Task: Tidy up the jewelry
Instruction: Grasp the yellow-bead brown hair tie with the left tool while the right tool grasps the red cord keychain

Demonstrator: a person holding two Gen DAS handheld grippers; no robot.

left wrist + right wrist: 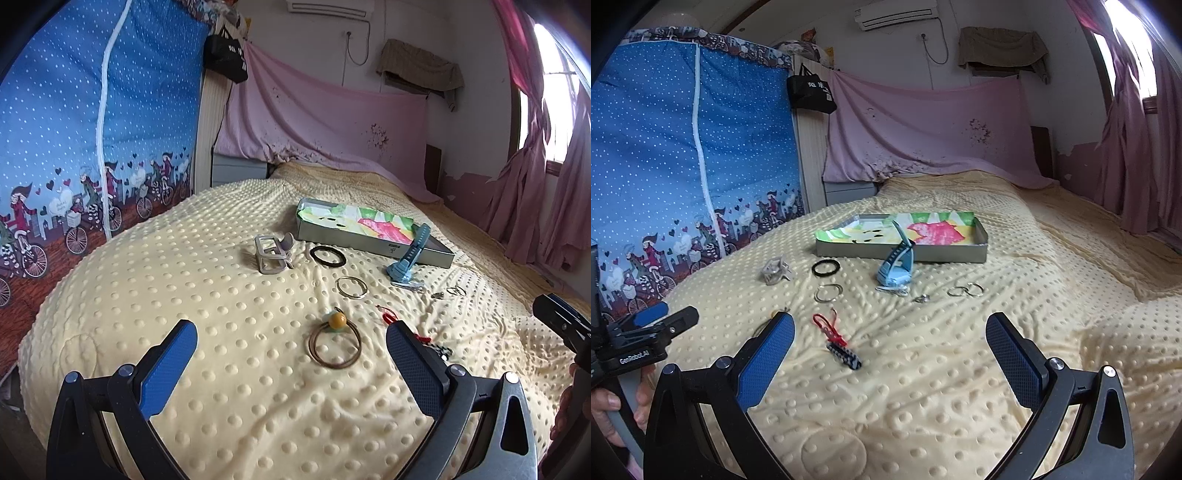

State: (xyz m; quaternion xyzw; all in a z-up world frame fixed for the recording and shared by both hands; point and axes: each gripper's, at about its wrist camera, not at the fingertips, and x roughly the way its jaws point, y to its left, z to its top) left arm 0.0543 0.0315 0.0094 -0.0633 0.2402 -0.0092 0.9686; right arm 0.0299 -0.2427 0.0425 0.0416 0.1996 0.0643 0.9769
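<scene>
Jewelry lies scattered on a yellow dotted bedspread (229, 325). In the left wrist view a brown hair tie with an amber bead (335, 341) lies between the fingers of my open left gripper (291, 345). Beyond it are a silver ring (351, 286), a black ring (327, 255), a grey hair claw (271, 253) and a blue watch (408, 258) leaning on a grey tray (373, 230). My right gripper (890, 341) is open above the bedspread, just right of a red and black braided charm (839, 343). Small silver rings (966, 290) lie further right.
The tray (901, 253) has a colourful paper lining. A blue fabric wardrobe (74, 129) stands left of the bed. Pink cloth (325, 114) hangs at the head and pink curtains (535, 184) hang on the right. A hand (613, 410) holds the left gripper's handle.
</scene>
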